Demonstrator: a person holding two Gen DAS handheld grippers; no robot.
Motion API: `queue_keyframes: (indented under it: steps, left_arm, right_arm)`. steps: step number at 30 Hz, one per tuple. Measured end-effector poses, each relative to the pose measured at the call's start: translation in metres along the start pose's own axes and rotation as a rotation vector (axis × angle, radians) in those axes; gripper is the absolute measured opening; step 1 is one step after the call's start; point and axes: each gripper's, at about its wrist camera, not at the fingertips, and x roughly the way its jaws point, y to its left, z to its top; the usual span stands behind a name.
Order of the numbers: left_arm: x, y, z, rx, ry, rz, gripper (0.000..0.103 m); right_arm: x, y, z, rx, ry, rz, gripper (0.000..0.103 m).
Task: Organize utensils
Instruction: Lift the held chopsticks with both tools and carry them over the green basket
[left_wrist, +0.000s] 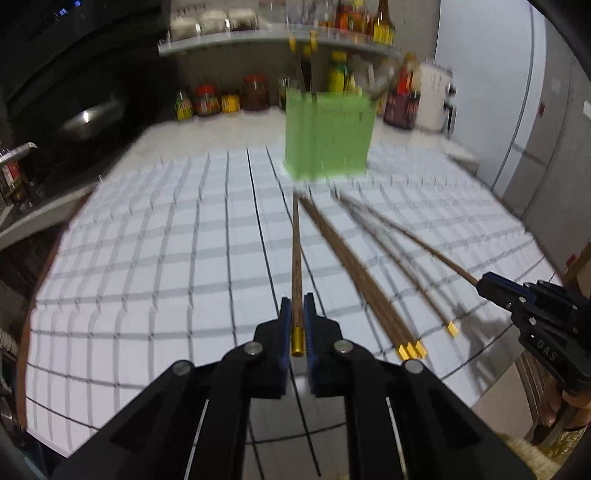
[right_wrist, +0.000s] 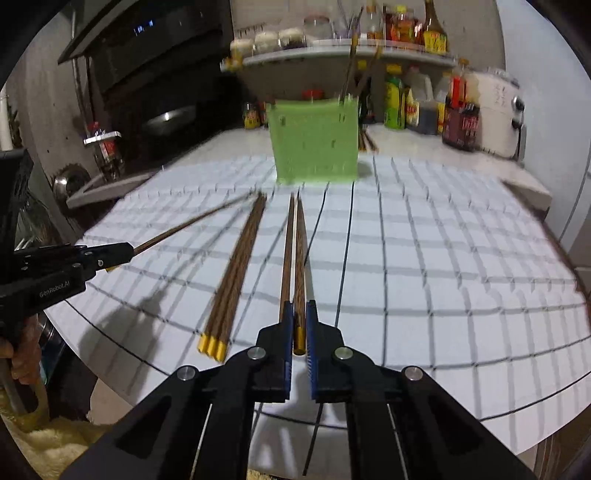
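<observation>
A green slotted utensil holder (left_wrist: 328, 136) (right_wrist: 314, 144) stands at the far side of the checked cloth (left_wrist: 166, 258), with a few chopsticks upright in it. My left gripper (left_wrist: 296, 301) is shut on a brown chopstick (left_wrist: 295, 251) near its gold end, the tip pointing at the holder. My right gripper (right_wrist: 300, 304) is shut on another chopstick (right_wrist: 301, 258) in the same way. Each gripper shows in the other's view, the right gripper (left_wrist: 484, 282) at the right edge and the left gripper (right_wrist: 129, 250) at the left. A bundle of three chopsticks (left_wrist: 369, 291) (right_wrist: 236, 277) lies between them. One more loose chopstick (right_wrist: 286, 258) lies beside the right gripper's.
Sauce bottles and jars (left_wrist: 218, 99) (right_wrist: 424, 107) line the counter behind the holder, under a shelf (left_wrist: 266, 37) with more jars. A dark stove with a pan (left_wrist: 88, 118) is at the left, a white appliance (right_wrist: 498, 114) at the back right. A hand (right_wrist: 18, 365) grips the left tool.
</observation>
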Motion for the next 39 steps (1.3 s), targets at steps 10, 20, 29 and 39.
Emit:
queue_keyframes:
  steps: [10, 20, 29, 39]
  left_arm:
    - [-0.082, 0.012, 0.049, -0.007, -0.263, -0.013, 0.007]
    - [-0.103, 0.01, 0.07, -0.011, -0.335, -0.023, 0.007]
    - [-0.093, 0.016, 0.08, -0.022, -0.32, -0.026, 0.007]
    - [-0.08, 0.014, 0.083, 0.002, -0.306, 0.025, 0.007]
  right_arm:
    - [-0.055, -0.002, 0.056, -0.011, -0.187, -0.005, 0.007]
    - [-0.084, 0.002, 0.097, -0.033, -0.284, -0.005, 0.006]
    - [-0.077, 0.006, 0.119, -0.046, -0.282, -0.001, 0.006]
    - [-0.042, 0.002, 0.126, -0.045, -0.22, -0.004, 0.007]
